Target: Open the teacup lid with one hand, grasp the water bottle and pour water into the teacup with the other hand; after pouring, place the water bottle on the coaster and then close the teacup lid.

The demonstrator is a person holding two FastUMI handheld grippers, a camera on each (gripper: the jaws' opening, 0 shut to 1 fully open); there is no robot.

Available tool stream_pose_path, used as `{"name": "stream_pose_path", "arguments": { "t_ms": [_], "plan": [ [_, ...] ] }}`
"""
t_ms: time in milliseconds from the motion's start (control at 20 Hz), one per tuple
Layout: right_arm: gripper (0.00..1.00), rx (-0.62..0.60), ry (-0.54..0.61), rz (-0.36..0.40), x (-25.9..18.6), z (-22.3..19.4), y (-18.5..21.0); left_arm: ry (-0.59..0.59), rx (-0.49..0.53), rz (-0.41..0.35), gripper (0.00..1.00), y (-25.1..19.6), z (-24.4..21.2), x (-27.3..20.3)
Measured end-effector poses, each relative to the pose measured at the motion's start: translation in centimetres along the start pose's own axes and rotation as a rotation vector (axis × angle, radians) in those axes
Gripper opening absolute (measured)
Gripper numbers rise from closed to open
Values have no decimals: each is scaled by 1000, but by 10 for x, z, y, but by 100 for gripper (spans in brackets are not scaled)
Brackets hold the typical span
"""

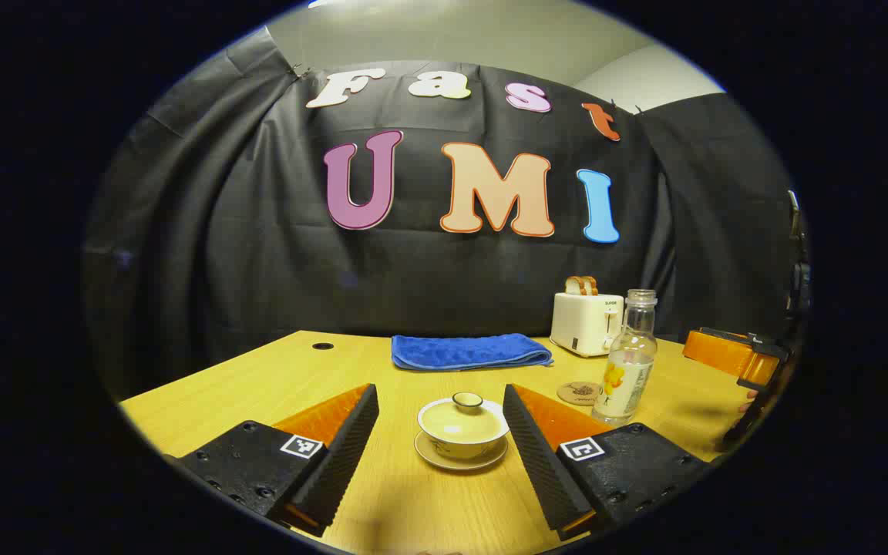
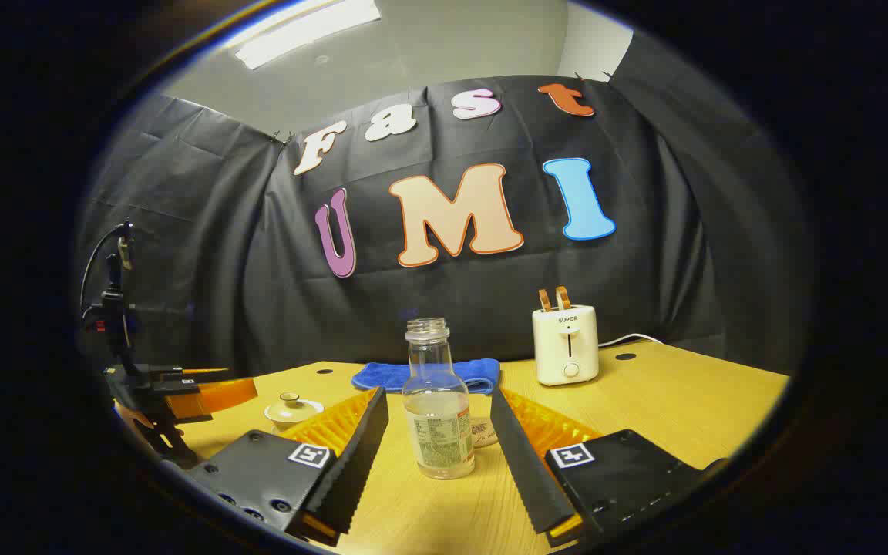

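From my left gripper (image 1: 440, 432) I look across a wooden surface (image 1: 259, 385); its jaws stand wide apart with the teacup (image 1: 462, 428) between and just beyond them, lid (image 1: 465, 412) still on, sitting on a saucer (image 1: 459, 459). To its right stands the uncapped water bottle (image 1: 629, 358), with the round coaster (image 1: 579, 392) just beside it. My right gripper (image 2: 438, 455) also has its jaws apart, the bottle upright between them, untouched by either finger. Farther back lie a folded blue towel (image 1: 469, 351) and a white toaster (image 1: 586, 322) holding two slices.
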State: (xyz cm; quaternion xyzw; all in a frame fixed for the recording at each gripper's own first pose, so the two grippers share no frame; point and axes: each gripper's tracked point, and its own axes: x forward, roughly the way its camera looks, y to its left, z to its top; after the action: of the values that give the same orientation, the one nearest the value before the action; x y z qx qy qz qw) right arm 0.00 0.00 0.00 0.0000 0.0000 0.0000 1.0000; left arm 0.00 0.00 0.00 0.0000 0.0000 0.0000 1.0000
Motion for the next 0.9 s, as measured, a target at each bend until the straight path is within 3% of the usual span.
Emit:
{"name": "stream_pose_path", "arguments": {
  "t_ms": [250, 900],
  "plan": [
    [84, -28, 28, -19, 7, -16, -3, 5, 6, 19, 95, 9, -6, 0],
    [89, -77, 81, -35, 13, -31, -2, 5, 2, 39, 95, 17, -14, 2]
  ]
}}
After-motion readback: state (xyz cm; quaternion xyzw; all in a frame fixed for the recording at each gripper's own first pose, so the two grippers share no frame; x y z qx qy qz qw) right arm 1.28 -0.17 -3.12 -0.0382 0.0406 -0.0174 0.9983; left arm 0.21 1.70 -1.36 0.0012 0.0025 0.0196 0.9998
